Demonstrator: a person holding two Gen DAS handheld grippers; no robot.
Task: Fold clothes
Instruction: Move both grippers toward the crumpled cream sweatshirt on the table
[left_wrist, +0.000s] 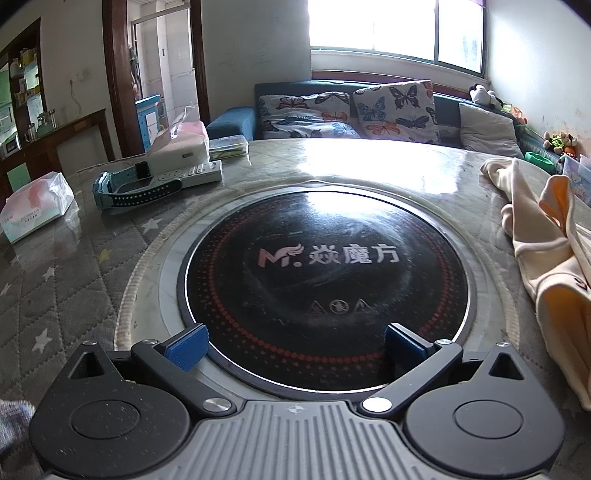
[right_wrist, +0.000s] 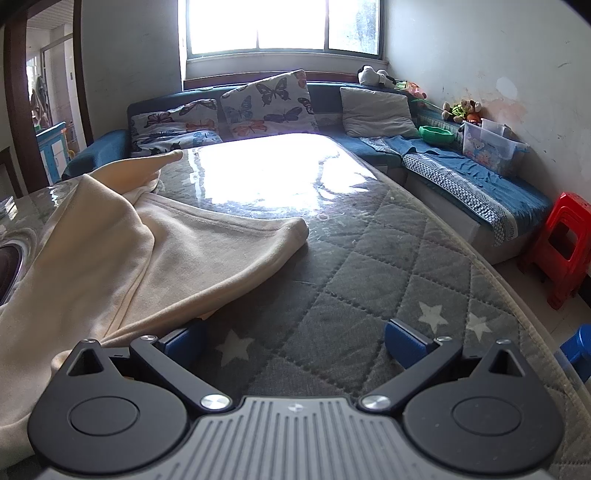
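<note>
Cream-coloured, soft fleece garment (right_wrist: 110, 236) lies rumpled and unfolded on the grey quilted star-patterned table cover (right_wrist: 369, 258) (one sleeve-like end points toward the window), so the folding looks barely begun. Left gripper (left_wrist: 295, 347) hovers wide open over the round black glass hotplate (left_wrist: 325, 273), holding nothing. Right gripper (right_wrist: 295, 341) is equally spread and empty, its left finger just beside the garment's near edge.
</note>
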